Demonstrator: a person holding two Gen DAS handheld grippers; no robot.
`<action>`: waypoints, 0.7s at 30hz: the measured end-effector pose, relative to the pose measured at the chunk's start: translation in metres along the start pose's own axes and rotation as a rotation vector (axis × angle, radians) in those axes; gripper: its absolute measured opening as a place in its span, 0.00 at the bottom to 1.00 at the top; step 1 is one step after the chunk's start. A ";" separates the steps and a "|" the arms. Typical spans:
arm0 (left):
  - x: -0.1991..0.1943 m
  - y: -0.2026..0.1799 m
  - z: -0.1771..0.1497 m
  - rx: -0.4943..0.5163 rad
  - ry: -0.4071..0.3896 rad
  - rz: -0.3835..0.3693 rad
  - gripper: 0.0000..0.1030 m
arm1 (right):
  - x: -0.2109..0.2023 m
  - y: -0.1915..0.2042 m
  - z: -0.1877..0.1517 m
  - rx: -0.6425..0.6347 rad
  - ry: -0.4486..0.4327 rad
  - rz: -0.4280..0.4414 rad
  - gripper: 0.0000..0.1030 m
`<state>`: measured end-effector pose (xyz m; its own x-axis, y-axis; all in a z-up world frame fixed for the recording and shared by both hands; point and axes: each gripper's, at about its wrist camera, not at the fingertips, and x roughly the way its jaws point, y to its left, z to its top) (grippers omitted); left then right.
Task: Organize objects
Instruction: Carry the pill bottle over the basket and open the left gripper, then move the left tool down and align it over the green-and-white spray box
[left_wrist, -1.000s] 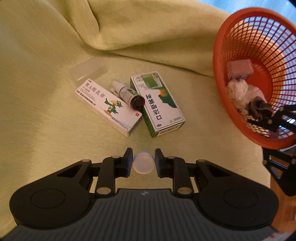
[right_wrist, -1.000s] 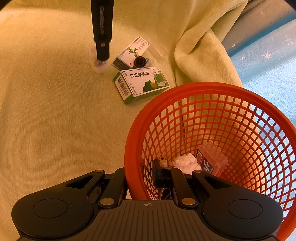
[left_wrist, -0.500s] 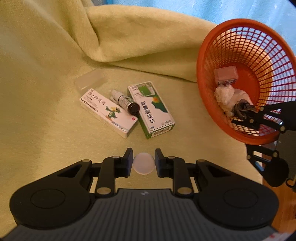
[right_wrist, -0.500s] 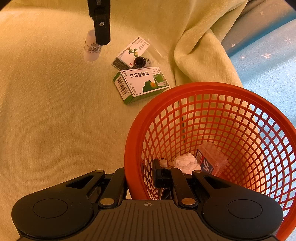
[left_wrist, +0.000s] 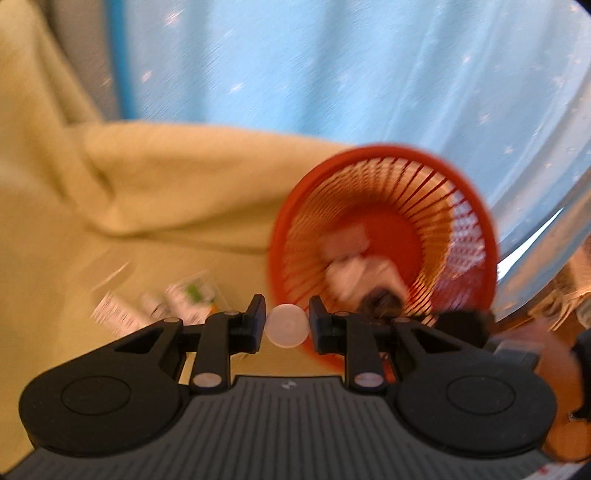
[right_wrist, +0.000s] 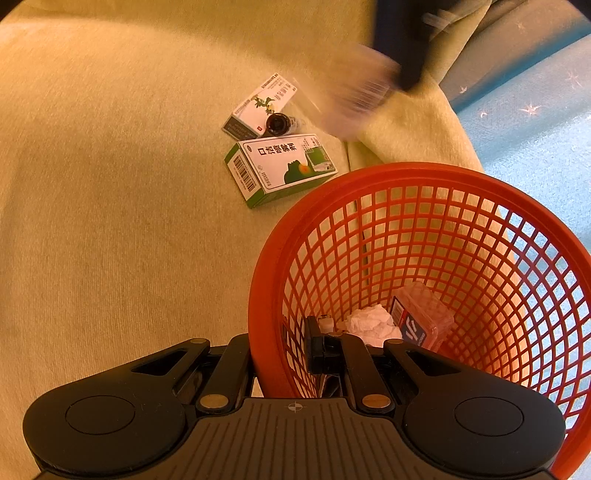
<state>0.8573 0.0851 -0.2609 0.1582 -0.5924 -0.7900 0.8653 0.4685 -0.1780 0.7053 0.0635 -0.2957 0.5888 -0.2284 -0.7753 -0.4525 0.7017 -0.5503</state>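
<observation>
The left tongs (left_wrist: 287, 325) are squeezed tight on a small white bottle (left_wrist: 287, 325), its round end facing the camera and its long side pointing straight ahead between the fingers. The red basket (left_wrist: 476, 206) sits just ahead and a little to the right, its open mouth tipped toward the bottle, so I think the bottle goes in there next. The right tongs (right_wrist: 279, 354) pinch the red basket's rim (right_wrist: 266, 280), one finger outside and one inside, tilting it; the green box (right_wrist: 284, 166) lies on the yellow blanket (right_wrist: 110, 184).
</observation>
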 end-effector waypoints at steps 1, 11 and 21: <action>0.002 -0.005 0.005 0.007 -0.010 -0.012 0.20 | 0.000 0.000 0.000 0.000 0.000 0.000 0.05; 0.022 -0.034 0.022 0.038 -0.067 -0.046 0.50 | -0.001 0.000 0.001 0.009 -0.005 0.003 0.05; 0.010 0.020 -0.028 0.086 0.010 0.166 0.51 | 0.000 0.000 0.000 0.008 -0.008 0.003 0.05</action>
<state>0.8630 0.1064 -0.2888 0.2978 -0.5048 -0.8102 0.8652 0.5015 0.0055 0.7058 0.0637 -0.2957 0.5926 -0.2210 -0.7746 -0.4492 0.7076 -0.5455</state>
